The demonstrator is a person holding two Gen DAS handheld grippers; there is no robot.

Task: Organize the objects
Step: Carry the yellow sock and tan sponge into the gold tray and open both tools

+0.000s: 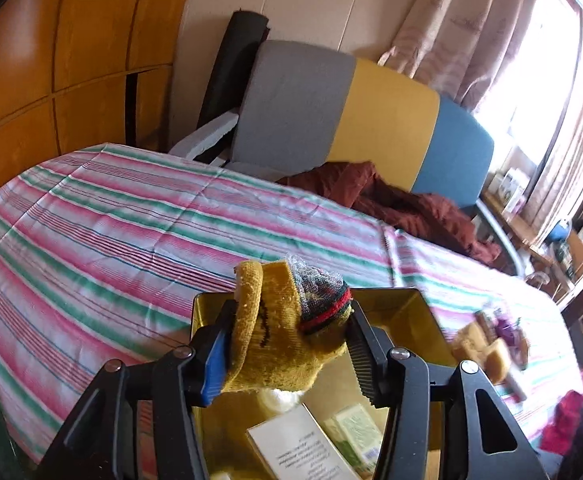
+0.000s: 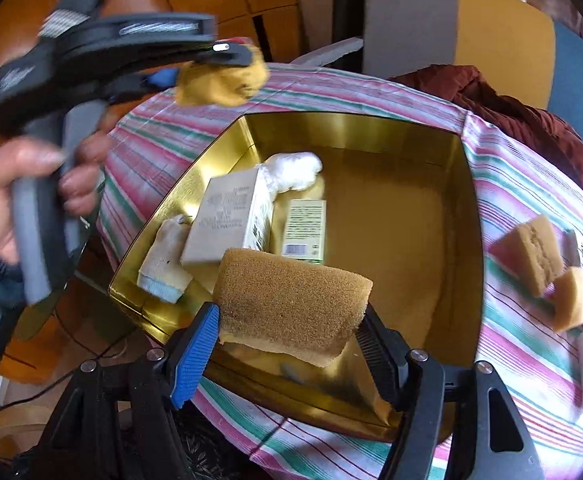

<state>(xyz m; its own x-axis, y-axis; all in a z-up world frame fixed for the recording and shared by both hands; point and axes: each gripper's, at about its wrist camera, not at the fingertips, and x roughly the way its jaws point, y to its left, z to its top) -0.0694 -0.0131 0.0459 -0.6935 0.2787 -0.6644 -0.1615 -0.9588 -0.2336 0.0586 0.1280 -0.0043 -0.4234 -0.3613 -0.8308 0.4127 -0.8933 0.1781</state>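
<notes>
Left wrist view: my left gripper (image 1: 291,344) is clamped on a yellow sock (image 1: 279,336), a grey one with a red band bundled inside it. Soft, light, no slip risk; a grip across the bundle's middle holds both. It hangs above the gold tin (image 1: 407,308). Right wrist view: right gripper (image 2: 291,334) pinches a brown sponge (image 2: 291,300) by its near end, over the tin's (image 2: 467,240) near rim. Sponge squashes easily, weighs little. Tin already holds two boxes (image 2: 227,220), a white sock (image 2: 163,260), a white wad (image 2: 291,168); right half is bare floor, best drop room. More sponges (image 2: 531,256) lie on the striped cloth (image 2: 531,380), just beside the right wall.
</notes>
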